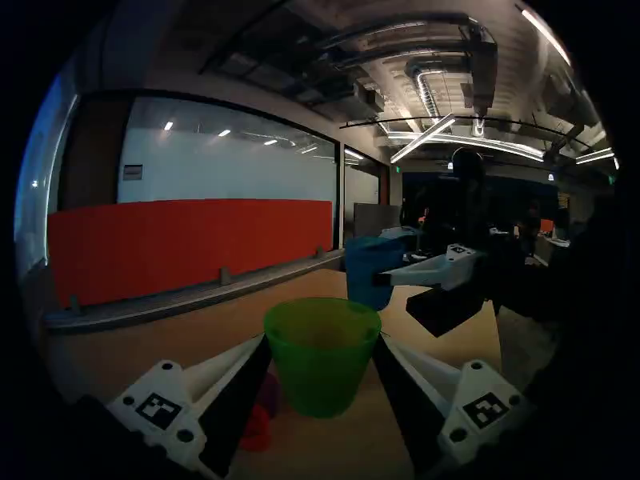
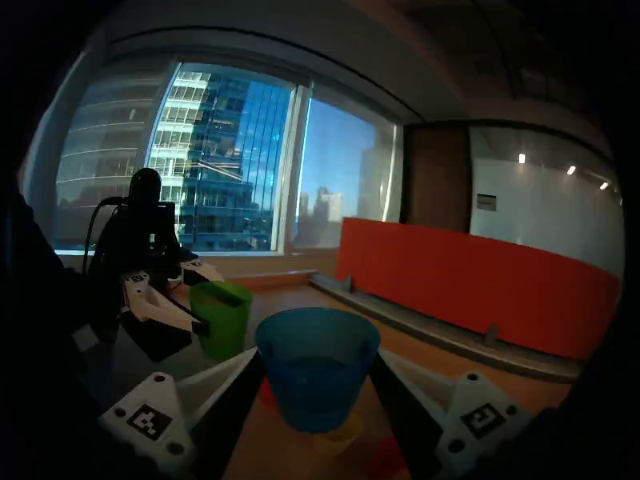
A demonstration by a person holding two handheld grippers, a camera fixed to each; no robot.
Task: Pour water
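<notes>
Pinching an upright green cup (image 1: 322, 364) in the left gripper (image 1: 322, 344) above the desk (image 1: 200, 336). Pinching a blue cup (image 2: 316, 388) in the right gripper (image 2: 316, 358) nearby.

the blue cup (image 1: 366, 268) is partly covered in the left gripper view by a finger of the right gripper (image 1: 396, 292) and by the rim of the green cup (image 1: 322, 364). red and purple objects (image 1: 262, 416) below the green cup are half hidden by it and cannot be named. in the right gripper view, a yellow object (image 2: 338, 440) and red pieces (image 2: 268, 394) are masked by the blue cup. the hand behind the left gripper (image 2: 212, 304) is lost in shadow. a wall sign (image 2: 486, 202) is too small to be read.
</notes>
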